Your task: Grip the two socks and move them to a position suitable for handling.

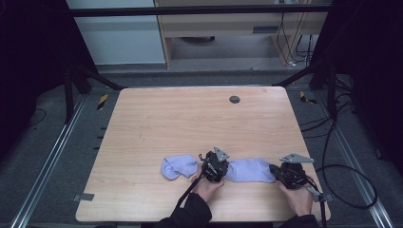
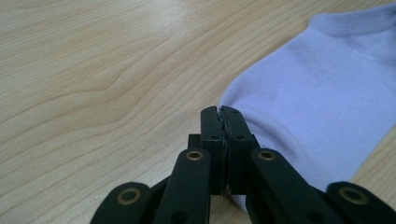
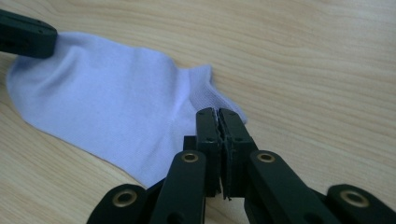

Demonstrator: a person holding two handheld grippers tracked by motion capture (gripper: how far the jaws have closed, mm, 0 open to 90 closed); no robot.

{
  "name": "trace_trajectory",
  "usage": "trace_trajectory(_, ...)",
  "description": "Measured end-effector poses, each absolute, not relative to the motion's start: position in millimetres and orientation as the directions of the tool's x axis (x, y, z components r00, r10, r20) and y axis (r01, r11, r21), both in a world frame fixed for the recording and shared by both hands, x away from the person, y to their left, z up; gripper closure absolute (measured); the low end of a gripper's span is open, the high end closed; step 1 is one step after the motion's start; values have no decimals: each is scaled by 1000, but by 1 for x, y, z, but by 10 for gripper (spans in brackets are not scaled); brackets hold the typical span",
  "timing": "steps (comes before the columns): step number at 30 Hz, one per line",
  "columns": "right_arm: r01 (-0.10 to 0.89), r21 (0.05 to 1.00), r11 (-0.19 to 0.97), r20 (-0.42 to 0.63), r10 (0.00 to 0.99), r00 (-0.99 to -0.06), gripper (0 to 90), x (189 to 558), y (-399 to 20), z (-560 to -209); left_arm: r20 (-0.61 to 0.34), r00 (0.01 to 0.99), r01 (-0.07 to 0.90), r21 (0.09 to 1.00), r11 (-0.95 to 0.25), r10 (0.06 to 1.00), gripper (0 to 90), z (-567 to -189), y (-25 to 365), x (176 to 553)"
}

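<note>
Socks are my job now. One flat, soft purple cotton sock [image 1: 250, 170] lies near me on the pale wooden table [image 1: 190, 123], stretched between my two hands. My left gripper [image 2: 219, 112] is pinched tight on its left end, and my right gripper [image 3: 217, 113] is pinched tight on its right end, by the ribbed opening. A second purple sock, bunched up [image 1: 178, 166], sits just left of my left gripper. To do this well, I think I should keep both pinches firm and pull gently, so the cloth stays smooth. I should lift both ends together, not one first. Then I can lay it flat without wrinkles.
</note>
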State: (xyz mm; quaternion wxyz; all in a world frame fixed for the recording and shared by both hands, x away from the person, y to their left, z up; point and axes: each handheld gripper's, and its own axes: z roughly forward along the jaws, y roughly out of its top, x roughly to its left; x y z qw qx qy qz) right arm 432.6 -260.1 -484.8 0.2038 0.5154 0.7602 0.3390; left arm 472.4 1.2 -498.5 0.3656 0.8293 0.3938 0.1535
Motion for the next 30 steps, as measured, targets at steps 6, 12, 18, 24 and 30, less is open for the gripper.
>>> trace_trajectory(6,630,745,218,47,926,-375,767,432,-262,-484,-43,652,519,753,-404,757,662,-489,6,470)
trace_trajectory(12,575,800,172,85,916,-391,684,429,-263,-475,-24,688,474,772,-424,726,545,-467,23,467)
trace_trajectory(18,563,808,175,99,901,-422,606,430,-256,-472,-38,700,462,786,-412,713,449,-452,48,468)
trace_trajectory(24,542,819,189,103,880,-463,518,432,-243,-465,-1,676,444,799,-406,737,399,-438,95,467)
trace_trajectory(30,520,823,230,82,857,-509,468,433,-226,-457,2,622,455,814,-363,783,380,-433,142,466)
